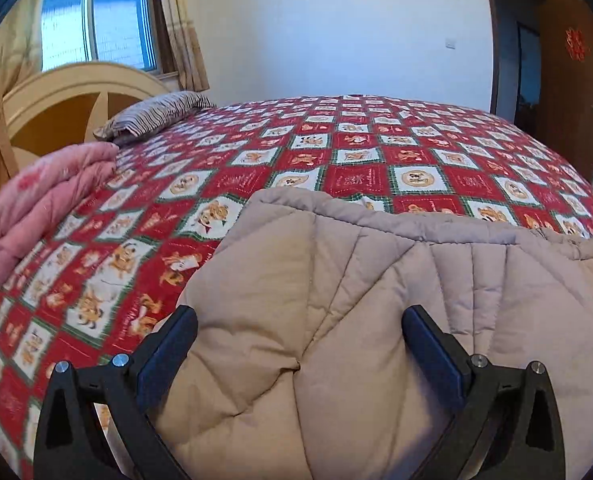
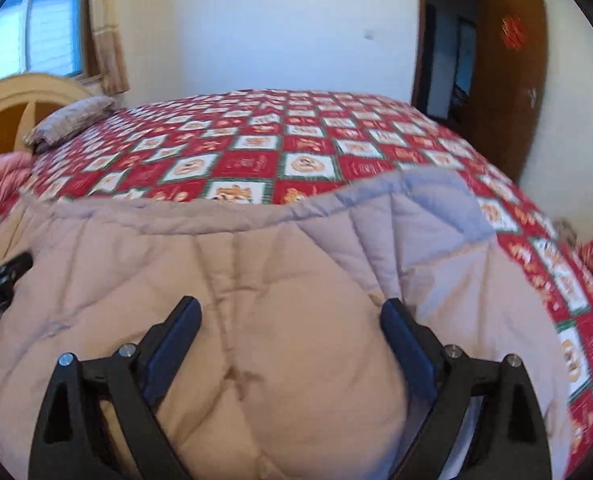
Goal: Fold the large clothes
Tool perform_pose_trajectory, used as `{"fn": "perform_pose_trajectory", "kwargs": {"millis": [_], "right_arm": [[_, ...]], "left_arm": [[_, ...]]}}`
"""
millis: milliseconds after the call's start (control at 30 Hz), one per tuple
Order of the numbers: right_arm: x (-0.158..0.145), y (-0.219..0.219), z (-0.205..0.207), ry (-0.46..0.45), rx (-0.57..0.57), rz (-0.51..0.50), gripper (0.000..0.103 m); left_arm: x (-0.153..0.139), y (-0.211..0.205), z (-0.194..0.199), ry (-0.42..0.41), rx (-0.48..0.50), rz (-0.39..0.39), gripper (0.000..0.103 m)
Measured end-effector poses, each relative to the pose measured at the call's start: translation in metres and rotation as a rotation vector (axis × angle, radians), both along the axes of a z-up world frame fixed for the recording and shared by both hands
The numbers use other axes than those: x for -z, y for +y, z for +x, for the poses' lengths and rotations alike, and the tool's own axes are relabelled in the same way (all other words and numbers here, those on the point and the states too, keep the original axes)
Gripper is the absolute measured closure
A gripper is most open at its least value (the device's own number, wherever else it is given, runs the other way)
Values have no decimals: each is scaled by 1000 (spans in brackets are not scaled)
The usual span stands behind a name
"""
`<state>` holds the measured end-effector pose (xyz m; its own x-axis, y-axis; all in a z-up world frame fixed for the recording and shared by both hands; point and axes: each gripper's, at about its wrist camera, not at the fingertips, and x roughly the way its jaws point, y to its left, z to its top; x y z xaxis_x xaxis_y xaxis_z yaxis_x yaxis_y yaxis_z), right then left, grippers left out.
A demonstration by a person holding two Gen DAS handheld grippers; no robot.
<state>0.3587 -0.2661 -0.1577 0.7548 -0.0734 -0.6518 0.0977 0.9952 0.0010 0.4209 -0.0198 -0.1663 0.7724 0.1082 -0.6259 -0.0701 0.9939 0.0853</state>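
Note:
A large beige quilted garment (image 1: 336, 260) lies spread on the near part of a bed, with its far hem running across the red patterned bedspread (image 1: 356, 152). My left gripper (image 1: 299, 312) hangs open over the garment's left part, its fingers wide apart with puffy fabric bulging between them. In the right wrist view the same garment (image 2: 256, 264) fills the foreground. My right gripper (image 2: 290, 303) is open above its right part, the pads apart from the cloth bulging between them. Part of a black tool (image 2: 0, 276), apparently the left gripper, shows at the left edge.
The bedspread (image 2: 276, 140) stretches away towards a white wall. A folded pink quilt (image 1: 44, 200) and a striped pillow (image 1: 156, 114) lie at the left by the wooden headboard (image 1: 68, 92). A brown door (image 1: 568, 80) stands open at the right.

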Motion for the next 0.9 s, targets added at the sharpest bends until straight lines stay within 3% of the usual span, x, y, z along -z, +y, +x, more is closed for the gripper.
{"fn": "perform_pose_trajectory", "kwargs": {"millis": [300,900], "right_arm": [[16,-7,10,20,14,51,7],[33,-2,26,99,32,9,3]], "left_arm": [[22,4,12,58,6,-69,1],[32,-3,18,100,-5,-30,1]]}}
